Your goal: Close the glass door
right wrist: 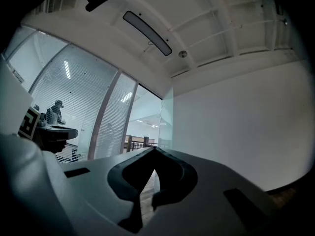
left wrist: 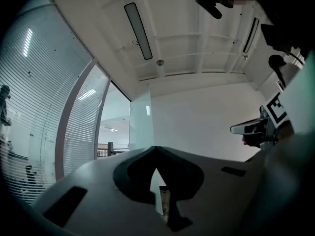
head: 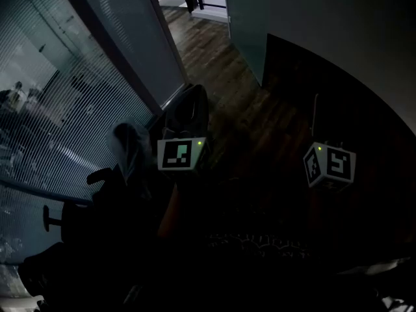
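The glass door [head: 246,31] stands open and upright well ahead, along the right-hand wall [head: 338,18] — the left gripper [left wrist: 155,149] and right gripper [right wrist: 154,149] both point toward it, fingers together on nothing — the left seemingly the nearer.

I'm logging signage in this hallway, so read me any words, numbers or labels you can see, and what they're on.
No readable words, numbers or brands anywhere.
Left cube: black-and-white square pattern only, no letters.
Right cube: same kind of pattern, no text.
Glass wall: horizontal stripes, no lettering or sign visible.
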The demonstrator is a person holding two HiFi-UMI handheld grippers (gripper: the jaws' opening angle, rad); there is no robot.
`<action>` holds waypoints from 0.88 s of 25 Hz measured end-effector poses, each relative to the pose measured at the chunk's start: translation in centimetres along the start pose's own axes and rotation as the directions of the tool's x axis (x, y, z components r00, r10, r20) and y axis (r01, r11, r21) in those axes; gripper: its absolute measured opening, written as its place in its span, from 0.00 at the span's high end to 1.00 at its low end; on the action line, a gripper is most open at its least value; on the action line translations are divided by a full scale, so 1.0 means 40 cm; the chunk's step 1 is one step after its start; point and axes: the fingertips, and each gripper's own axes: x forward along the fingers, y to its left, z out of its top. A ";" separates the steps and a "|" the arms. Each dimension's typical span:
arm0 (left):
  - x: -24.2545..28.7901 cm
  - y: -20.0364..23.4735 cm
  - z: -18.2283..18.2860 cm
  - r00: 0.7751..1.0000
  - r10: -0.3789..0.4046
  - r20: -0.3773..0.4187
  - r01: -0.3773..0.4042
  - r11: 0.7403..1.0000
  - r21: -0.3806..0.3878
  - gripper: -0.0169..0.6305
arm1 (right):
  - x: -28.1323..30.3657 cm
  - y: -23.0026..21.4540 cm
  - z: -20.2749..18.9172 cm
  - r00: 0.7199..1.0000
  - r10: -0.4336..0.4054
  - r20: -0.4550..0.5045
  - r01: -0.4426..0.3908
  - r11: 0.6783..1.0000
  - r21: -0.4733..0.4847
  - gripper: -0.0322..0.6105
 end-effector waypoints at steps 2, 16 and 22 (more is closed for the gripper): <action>-0.003 -0.002 -0.004 1.000 -0.001 -0.004 0.001 1.000 0.000 0.97 | -0.003 -0.002 -0.004 1.000 0.000 -0.002 0.000 1.000 -0.001 0.95; -0.012 -0.029 -0.008 1.000 0.013 -0.011 -0.014 1.000 -0.021 0.97 | -0.015 -0.044 0.006 1.000 0.007 0.023 -0.007 0.999 0.033 0.95; -0.013 -0.079 -0.006 1.000 0.029 -0.009 -0.029 0.999 -0.016 0.97 | -0.019 -0.075 -0.013 0.999 0.053 0.003 -0.053 0.998 0.032 0.95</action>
